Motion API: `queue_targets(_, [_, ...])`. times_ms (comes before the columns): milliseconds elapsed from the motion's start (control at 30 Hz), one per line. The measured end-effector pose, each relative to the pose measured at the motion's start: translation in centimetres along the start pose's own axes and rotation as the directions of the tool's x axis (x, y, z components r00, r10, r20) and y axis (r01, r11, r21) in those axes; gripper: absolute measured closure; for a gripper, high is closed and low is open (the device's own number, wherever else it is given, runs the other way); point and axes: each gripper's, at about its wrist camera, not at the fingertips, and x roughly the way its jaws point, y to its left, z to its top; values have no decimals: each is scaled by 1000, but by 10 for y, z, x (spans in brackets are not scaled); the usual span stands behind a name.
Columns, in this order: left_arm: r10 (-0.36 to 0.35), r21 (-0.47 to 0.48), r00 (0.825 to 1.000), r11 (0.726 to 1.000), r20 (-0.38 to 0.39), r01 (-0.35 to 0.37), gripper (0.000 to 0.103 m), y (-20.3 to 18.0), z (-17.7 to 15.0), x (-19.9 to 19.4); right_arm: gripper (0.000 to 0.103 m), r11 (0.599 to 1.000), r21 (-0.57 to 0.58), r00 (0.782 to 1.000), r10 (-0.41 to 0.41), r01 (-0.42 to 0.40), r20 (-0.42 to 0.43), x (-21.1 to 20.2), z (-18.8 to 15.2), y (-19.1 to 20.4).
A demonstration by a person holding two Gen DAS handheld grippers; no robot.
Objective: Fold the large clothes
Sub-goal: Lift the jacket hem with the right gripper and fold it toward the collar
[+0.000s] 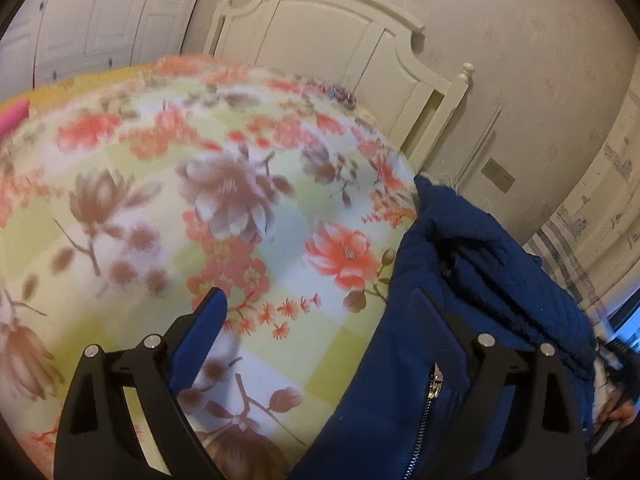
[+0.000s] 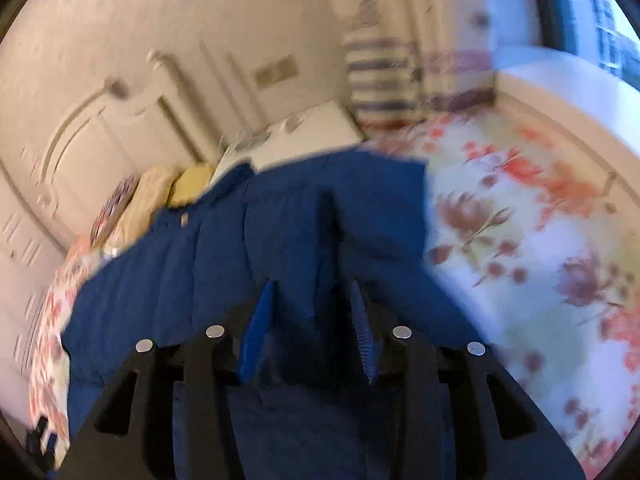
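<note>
A floral bedspread (image 1: 168, 208) lies below a cream headboard (image 1: 320, 40), pillows (image 2: 160, 192) alongside.

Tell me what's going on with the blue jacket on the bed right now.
A person is folding a dark blue jacket on a bed with a floral bedspread. The right hand-held gripper is pinching a fold of the jacket. The left hand-held gripper is open, one finger over the bedspread, the other against the jacket near its zipper.

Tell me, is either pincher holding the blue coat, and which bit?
The right gripper pinches a raised fold of the blue coat; which part cannot be told. The left gripper is wide open over the flowery bedcover, holding nothing.
</note>
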Motion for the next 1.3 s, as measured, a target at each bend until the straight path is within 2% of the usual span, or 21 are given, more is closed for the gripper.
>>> queue_targets(33, [2,47,1000,999,18,-3,11,-11,3,-4,72,1000,-24,999,20,-19,43,-11,2,8])
queue_targets(100, [-15,213,998,977,60,2,10,-53,14,-15,72,993,-111,998,54,-50,31,-12,5,28])
queue_targets(133, [-31,296,997,955,77,7,10,-79,21,-19,72,987,-151,998,52,-49,19,-6,8,36])
queue_targets(167, [-59,372,995,928,86,23,4,-106,28,-22,72,979,-201,999,42,-39,11,-2,3,48])
queue_targets(233, [-116,474,992,877,48,80,2,-147,39,-15,72,968,-251,1000,19,-20,-5,8,-8,59])
queue_targets(267, [-145,524,989,842,-7,127,2,-173,46,-2,72,964,-266,999,-26,14,-42,22,-16,61])
queue_targets(333, [-135,559,990,819,-38,133,2,-202,53,25,72,957,-289,996,-58,35,-70,38,-32,53])
queue_targets(400, [-89,554,993,824,-72,115,2,-220,61,58,72,963,-267,995,-54,31,-81,37,-33,46])
queue_targets(500, [-32,512,992,854,-124,91,2,-228,67,103,72,958,-284,994,-69,44,-80,36,-37,48])
queue_targets(600, [20,480,979,874,-204,82,2,-222,58,149,72,958,-282,994,-69,43,-84,38,-38,49])
queue_targets(633, [38,481,972,873,-232,81,2,-217,52,165,72,959,-280,994,-67,40,-85,40,-38,48])
queue_targets(700, [33,529,976,844,-214,88,2,-212,34,184,72,961,-276,995,-58,33,-86,41,-37,47])
queue_targets(767, [22,511,969,852,-246,111,2,-207,35,191,71,961,-276,995,-58,32,-85,43,-36,47])
queue_targets(867, [48,536,971,840,-234,88,2,-210,33,194,70,963,-270,995,-49,23,-90,44,-34,47])
queue_targets(967, [46,528,968,844,-245,94,2,-207,33,196,70,976,-215,996,-50,33,-78,34,-26,48])
queue_targets(1067, [51,531,968,843,-245,89,2,-208,31,196,70,958,-283,998,-56,48,-19,24,-13,73])
queue_targets(1133, [53,532,969,842,-242,87,2,-208,29,194,67,925,-376,998,-62,59,6,28,-5,103])
queue_targets(1233, [51,530,969,843,-242,88,2,-208,30,193,49,894,-447,996,-68,39,-49,58,-1,131])
queue_targets(1300, [49,528,969,844,-242,89,2,-208,29,193,37,874,-483,984,-122,43,-133,93,-10,135])
